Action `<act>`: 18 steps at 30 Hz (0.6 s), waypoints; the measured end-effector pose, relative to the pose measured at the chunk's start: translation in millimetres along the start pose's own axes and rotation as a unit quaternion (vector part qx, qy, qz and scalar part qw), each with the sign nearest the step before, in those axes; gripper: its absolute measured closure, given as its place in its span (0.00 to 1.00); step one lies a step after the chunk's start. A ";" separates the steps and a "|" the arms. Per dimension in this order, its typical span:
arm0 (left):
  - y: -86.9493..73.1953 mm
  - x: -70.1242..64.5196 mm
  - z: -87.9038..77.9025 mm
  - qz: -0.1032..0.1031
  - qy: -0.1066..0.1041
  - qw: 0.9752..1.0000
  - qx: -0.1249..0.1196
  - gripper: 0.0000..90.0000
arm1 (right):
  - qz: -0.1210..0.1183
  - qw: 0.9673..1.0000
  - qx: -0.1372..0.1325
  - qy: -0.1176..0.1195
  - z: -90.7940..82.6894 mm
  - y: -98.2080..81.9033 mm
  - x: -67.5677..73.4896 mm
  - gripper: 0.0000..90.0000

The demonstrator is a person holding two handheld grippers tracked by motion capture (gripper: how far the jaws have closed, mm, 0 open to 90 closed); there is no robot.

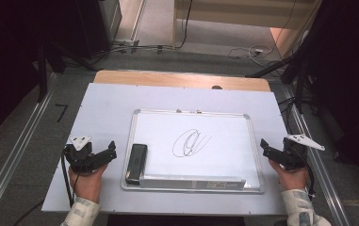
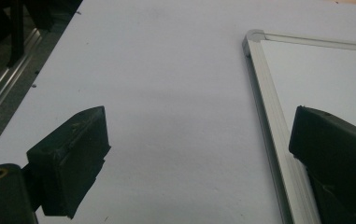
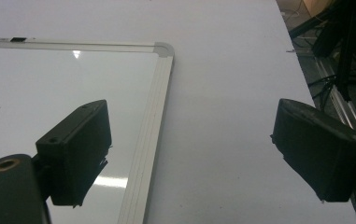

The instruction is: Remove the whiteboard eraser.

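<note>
Dark room w/ grey floor and cables is seen beyond a wooden table (image 1: pixel 182 79) covered by a white sheet (image 1: pixel 101 108). A whiteboard (image 1: pixel 215 136) w/ a scribble (image 1: pixel 191 142) is laid at centre; a black eraser (image 1: pixel 136 163) is set on its near-left edge. Left gripper (image 1: pixel 104 155) is held just left of the board, jaws spread, nothing gripped. Right gripper (image 1: pixel 269 149) is held at the board's right edge, jaws likewise spread, empty.
</note>
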State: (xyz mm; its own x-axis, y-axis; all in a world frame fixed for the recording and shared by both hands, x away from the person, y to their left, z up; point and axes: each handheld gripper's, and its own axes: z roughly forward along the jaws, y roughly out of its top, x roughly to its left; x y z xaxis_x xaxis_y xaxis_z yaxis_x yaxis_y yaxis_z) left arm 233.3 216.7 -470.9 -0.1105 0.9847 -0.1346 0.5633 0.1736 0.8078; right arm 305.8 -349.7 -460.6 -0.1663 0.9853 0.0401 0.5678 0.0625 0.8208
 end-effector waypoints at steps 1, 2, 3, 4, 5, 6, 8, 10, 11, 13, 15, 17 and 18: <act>-0.1 0.0 0.3 0.000 0.000 1.000 0.001 0.06 | 0.000 1.000 0.000 0.000 0.0 0.0 0.0 0.12; -0.1 0.0 0.3 0.000 0.000 1.000 0.001 0.06 | 0.000 1.000 0.000 0.000 0.0 -0.1 -0.1 0.12; -0.1 -0.3 0.4 -0.001 0.000 1.000 0.001 0.06 | 0.000 1.000 0.000 0.000 0.1 -0.2 -0.2 0.12; 0.0 -0.9 0.6 0.000 -0.001 1.000 0.001 0.06 | 0.000 1.000 0.000 0.000 0.1 -0.2 -0.3 0.12; -0.2 -2.5 0.5 0.002 -0.001 1.000 0.001 0.07 | 0.001 1.000 0.000 0.000 0.2 -0.3 -0.4 0.12; -0.2 -2.5 0.5 0.002 -0.001 1.000 0.001 0.07 | 0.000 1.000 0.001 0.000 0.5 -0.4 -0.5 0.12; -0.5 -5.0 0.5 0.002 -0.005 1.000 0.001 0.07 | -0.001 1.000 0.003 -0.001 1.0 -0.5 -0.5 0.12; -0.9 -7.2 0.4 0.006 -0.009 1.000 0.003 0.08 | -0.001 1.000 0.004 -0.001 1.2 -0.6 -0.2 0.12; -1.2 -8.7 0.7 0.007 -0.009 1.000 0.003 0.08 | -0.001 1.000 0.004 -0.001 1.1 -0.6 -0.2 0.12; -2.0 -13.5 1.5 0.012 -0.015 1.000 0.007 0.08 | -0.001 1.000 0.003 -0.002 1.1 -0.5 -0.3 0.12; -2.6 -15.5 2.2 0.016 -0.018 1.000 0.009 0.08 | 0.000 1.000 0.004 -0.003 1.2 -0.6 -0.1 0.12; -3.3 -18.1 2.9 0.019 -0.023 0.999 0.013 0.08 | 0.000 1.000 0.004 -0.003 1.5 -0.7 -0.2 0.12; -3.7 -20.3 3.3 0.020 -0.025 0.999 0.015 0.08 | 0.001 1.000 0.005 -0.002 1.6 -0.7 -0.1 0.12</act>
State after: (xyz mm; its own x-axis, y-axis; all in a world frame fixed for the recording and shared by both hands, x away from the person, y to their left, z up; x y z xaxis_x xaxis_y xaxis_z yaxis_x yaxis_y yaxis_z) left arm 236.2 196.0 -473.0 -0.0456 0.9903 -0.1315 0.5915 0.1328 0.7953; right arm 306.7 -349.6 -462.1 -0.1618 0.9861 0.0384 0.5755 0.0627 0.8154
